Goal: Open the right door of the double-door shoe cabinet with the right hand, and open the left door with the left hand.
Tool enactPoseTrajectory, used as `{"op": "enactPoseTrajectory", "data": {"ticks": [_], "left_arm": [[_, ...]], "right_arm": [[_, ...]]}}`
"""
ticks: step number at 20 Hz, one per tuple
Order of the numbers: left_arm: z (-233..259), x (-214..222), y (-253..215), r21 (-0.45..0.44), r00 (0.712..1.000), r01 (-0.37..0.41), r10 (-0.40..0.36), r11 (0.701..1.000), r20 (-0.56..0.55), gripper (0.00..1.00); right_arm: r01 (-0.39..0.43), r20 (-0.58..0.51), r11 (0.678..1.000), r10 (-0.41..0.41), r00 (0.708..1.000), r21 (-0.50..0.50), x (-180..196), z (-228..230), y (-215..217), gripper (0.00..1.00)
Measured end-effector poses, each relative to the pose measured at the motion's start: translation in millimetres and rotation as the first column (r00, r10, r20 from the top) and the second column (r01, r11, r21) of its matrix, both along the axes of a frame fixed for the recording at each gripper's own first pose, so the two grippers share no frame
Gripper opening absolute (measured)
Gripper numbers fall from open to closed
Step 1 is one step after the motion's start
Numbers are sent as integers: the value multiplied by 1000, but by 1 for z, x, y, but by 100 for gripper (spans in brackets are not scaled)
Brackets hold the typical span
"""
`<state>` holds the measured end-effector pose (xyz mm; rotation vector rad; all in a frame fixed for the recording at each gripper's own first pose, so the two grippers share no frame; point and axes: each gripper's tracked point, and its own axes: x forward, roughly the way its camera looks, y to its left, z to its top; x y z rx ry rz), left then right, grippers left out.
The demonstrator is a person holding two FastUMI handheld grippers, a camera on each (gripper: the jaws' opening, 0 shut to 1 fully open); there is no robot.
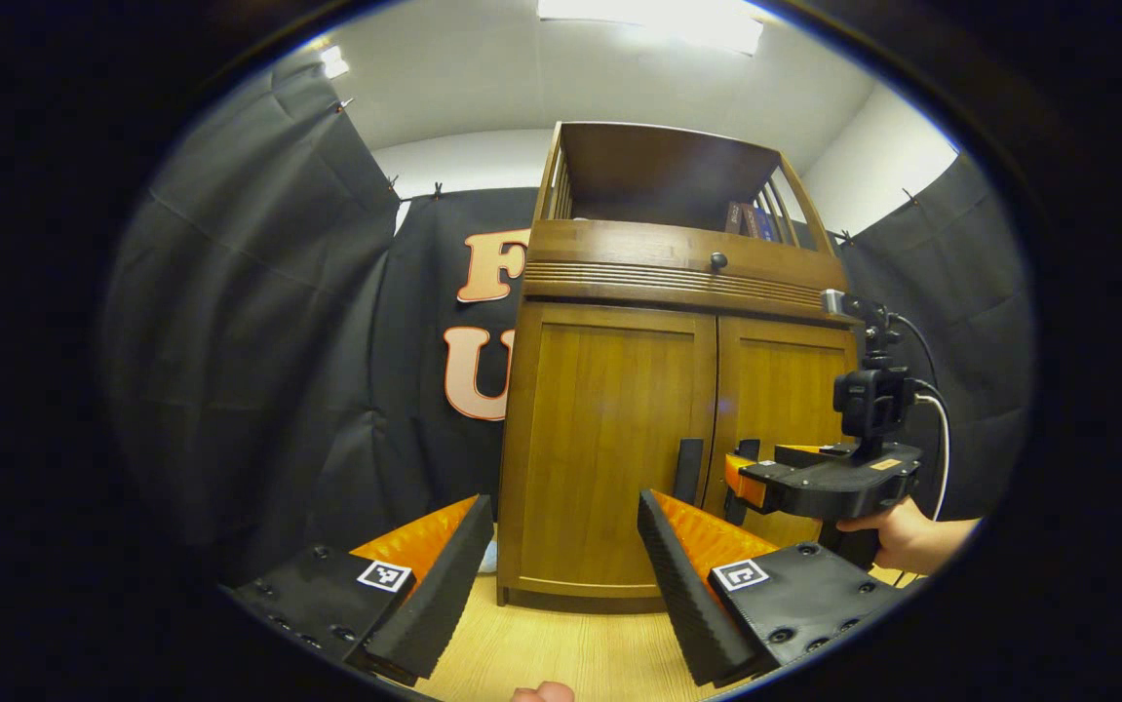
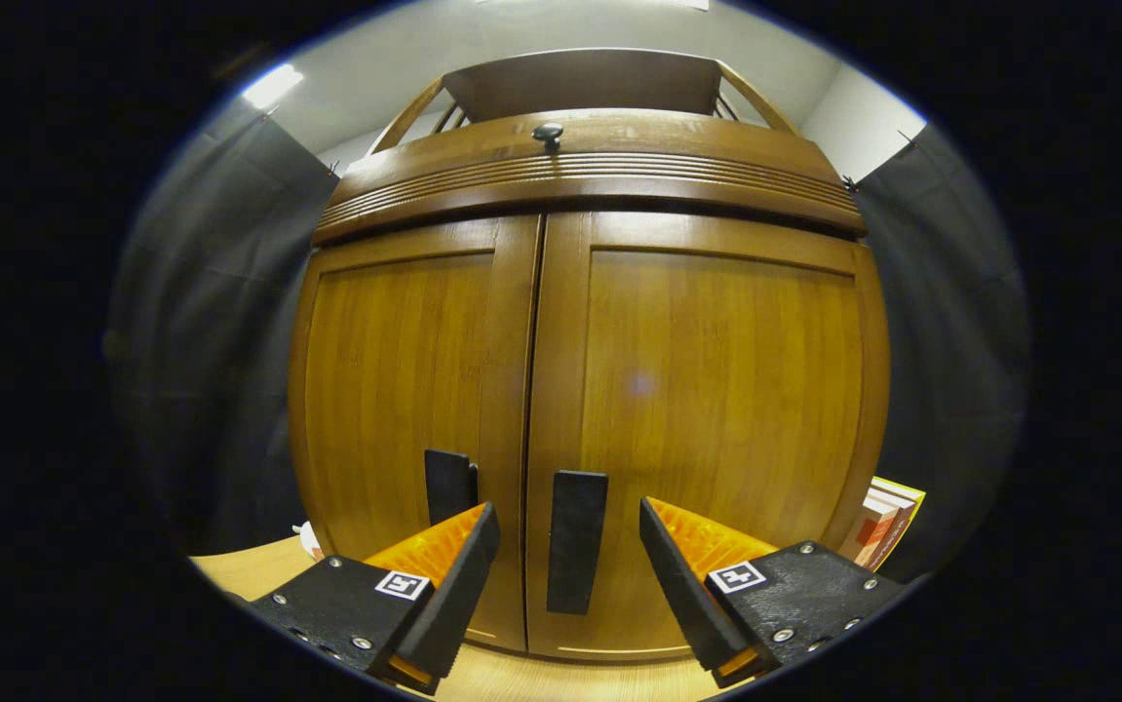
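Observation:
The wooden shoe cabinet (image 1: 609, 439) stands ahead with both doors closed. In the right gripper view the left door (image 2: 405, 390) and right door (image 2: 716, 390) meet at the middle seam, each with a dark upright handle. My right gripper (image 2: 568, 512) is open, and the right door's handle (image 2: 577, 541) shows between its fingers, untouched. In the left gripper view a hand (image 1: 902, 536) holds the right gripper (image 1: 746, 478) close to the handles. My left gripper (image 1: 564, 499) is open and hangs back from the left door's handle (image 1: 687, 468).
A drawer with a round knob (image 2: 548, 132) runs above the doors, under an open shelf holding books (image 1: 751, 219). More books (image 2: 887, 531) lean beside the cabinet's right side. Black cloth walls the booth on both sides. The floor (image 1: 561, 653) is light wood.

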<state>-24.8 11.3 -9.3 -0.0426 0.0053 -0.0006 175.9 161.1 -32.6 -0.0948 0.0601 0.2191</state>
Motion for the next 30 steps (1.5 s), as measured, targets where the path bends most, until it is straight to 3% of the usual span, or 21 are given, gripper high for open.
{"op": "enactPoseTrajectory", "data": {"ticks": [3,4,5,9,10,11,12,14,16,17,18,23,30], "left_arm": [[-2,2,11,18,1000,-30,30,999,-1,96],[-2,2,13,18,999,-36,36,999,0,97],[-1,2,14,16,999,-39,39,999,2,97],[3,8,22,47,998,-56,56,997,14,97],[5,10,24,54,998,-61,60,997,19,97],[6,10,27,54,998,-62,61,997,20,96],[5,11,27,49,998,-56,55,997,17,96],[6,10,29,40,998,-58,57,998,22,96],[7,8,33,51,997,-70,69,996,22,96],[6,8,35,57,997,-74,73,996,23,96],[5,8,35,57,997,-73,72,996,19,96],[5,6,30,38,999,-45,44,998,10,96],[-3,-8,24,34,998,-60,61,998,-12,97]], "right_arm": [[27,-1,1000,-27,1000,15,8,-4,-5,75],[32,-1,999,-32,1000,25,12,-4,-6,63],[32,-9,999,-32,999,34,17,-5,-7,67],[36,-67,994,-29,997,104,33,-19,-8,60],[32,-71,993,-24,997,114,37,-20,-5,46],[45,-70,993,-37,997,110,39,-21,-6,48],[57,-61,993,-51,997,104,39,-20,-7,36],[70,-47,992,-66,997,101,40,-22,-6,39],[57,-27,995,-55,998,79,41,-21,-7,26],[51,-24,996,-49,999,80,40,-22,-7,33],[42,-22,996,-40,999,84,40,-22,-7,27],[8,-37,995,-5,999,99,39,-24,-6,19],[-36,-60,996,41,997,78,11,-21,-11,22]]}}
